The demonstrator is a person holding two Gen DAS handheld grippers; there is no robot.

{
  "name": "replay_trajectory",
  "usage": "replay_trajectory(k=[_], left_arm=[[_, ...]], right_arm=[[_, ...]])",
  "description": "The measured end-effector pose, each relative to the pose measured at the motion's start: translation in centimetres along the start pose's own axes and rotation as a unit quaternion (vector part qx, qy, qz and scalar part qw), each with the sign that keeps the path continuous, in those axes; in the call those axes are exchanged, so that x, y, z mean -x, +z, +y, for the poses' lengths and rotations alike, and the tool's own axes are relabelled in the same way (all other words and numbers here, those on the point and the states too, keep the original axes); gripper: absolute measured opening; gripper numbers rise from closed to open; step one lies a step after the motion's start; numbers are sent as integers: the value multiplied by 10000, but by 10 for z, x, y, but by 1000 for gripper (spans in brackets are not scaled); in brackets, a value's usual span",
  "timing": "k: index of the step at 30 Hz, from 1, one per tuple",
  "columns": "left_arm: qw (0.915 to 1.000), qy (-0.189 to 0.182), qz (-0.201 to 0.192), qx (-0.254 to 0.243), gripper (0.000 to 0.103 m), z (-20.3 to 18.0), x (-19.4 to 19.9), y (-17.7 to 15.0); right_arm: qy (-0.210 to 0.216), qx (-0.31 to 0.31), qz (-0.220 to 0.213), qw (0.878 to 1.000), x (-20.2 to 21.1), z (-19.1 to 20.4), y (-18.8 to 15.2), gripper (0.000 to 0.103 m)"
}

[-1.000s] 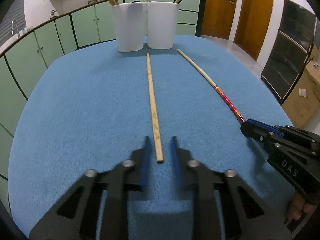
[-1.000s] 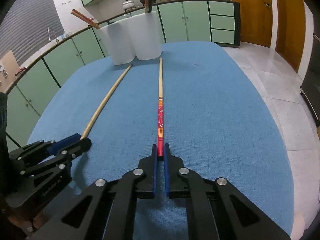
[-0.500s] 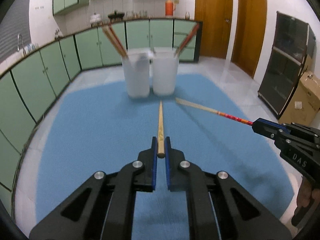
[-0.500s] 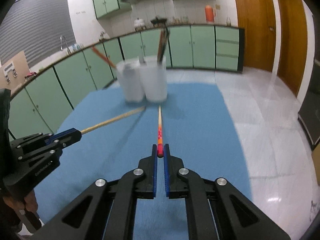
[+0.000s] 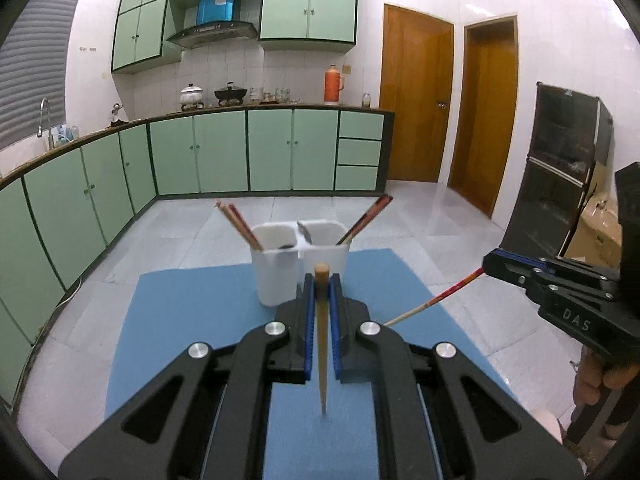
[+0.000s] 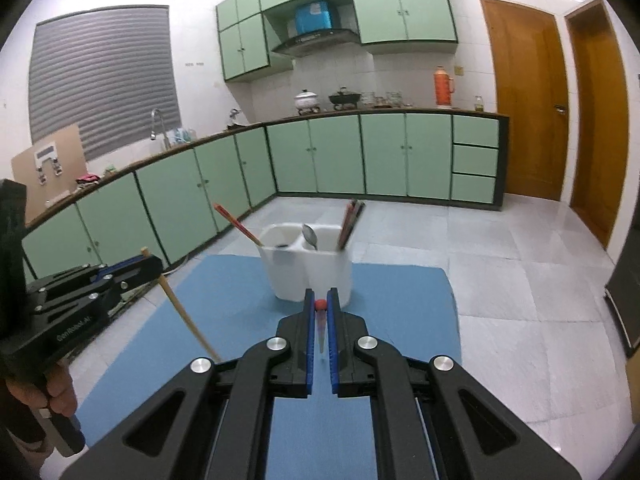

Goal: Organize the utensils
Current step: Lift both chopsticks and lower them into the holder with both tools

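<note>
Nearest in the left wrist view, the left gripper (image 5: 321, 280) is clamped on a plain chopstick (image 5: 322, 344) by its thick end, which sticks up just past the fingertips; the thin end hangs down over the blue mat (image 5: 192, 304) without touching it. To the right in that view the right gripper (image 5: 490, 262) shows from the side, with a red-patterned chopstick (image 5: 436, 300) slanting down and left from its tip.

In the right wrist view the right gripper (image 6: 321, 300) is clamped on the red chopstick (image 6: 320, 322) — its red end sits between the blue pads and the shaft points down toward the mat (image 6: 400, 312). At left the left gripper (image 6: 150, 266) shows with the plain chopstick (image 6: 188, 320) hanging down to the right, held by a hand (image 6: 56, 384).

Beyond both, a white two-cup holder (image 5: 298, 268) stands at the mat's far end. Its left cup holds reddish chopsticks (image 5: 239, 222) leaning left; the right cup holds a spoon (image 6: 310, 236) and dark chopsticks (image 5: 366, 218) leaning right. Farther off are green cabinets (image 5: 224, 152) and two wooden doors (image 5: 416, 100).
</note>
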State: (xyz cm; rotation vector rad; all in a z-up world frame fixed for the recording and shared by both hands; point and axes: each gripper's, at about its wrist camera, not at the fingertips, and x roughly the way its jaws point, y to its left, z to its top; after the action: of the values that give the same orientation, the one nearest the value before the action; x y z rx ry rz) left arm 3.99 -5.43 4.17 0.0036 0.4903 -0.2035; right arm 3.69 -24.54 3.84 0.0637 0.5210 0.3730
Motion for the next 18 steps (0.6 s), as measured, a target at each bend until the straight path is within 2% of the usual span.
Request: replay_trajectory(k=[8,15,18], left_arm=[[9996,-186,-172,156,6,13,-4,25],[9967,-84,-785,191,6,24,9,67],[9931,17,-1160,178,6,26,11,92]], right_arm=[[360,239,-66,9990,-7,3,38,6],[563,367,-417,9969,3,5,79,6],[503,439,-585,9961,6,4,100,6]])
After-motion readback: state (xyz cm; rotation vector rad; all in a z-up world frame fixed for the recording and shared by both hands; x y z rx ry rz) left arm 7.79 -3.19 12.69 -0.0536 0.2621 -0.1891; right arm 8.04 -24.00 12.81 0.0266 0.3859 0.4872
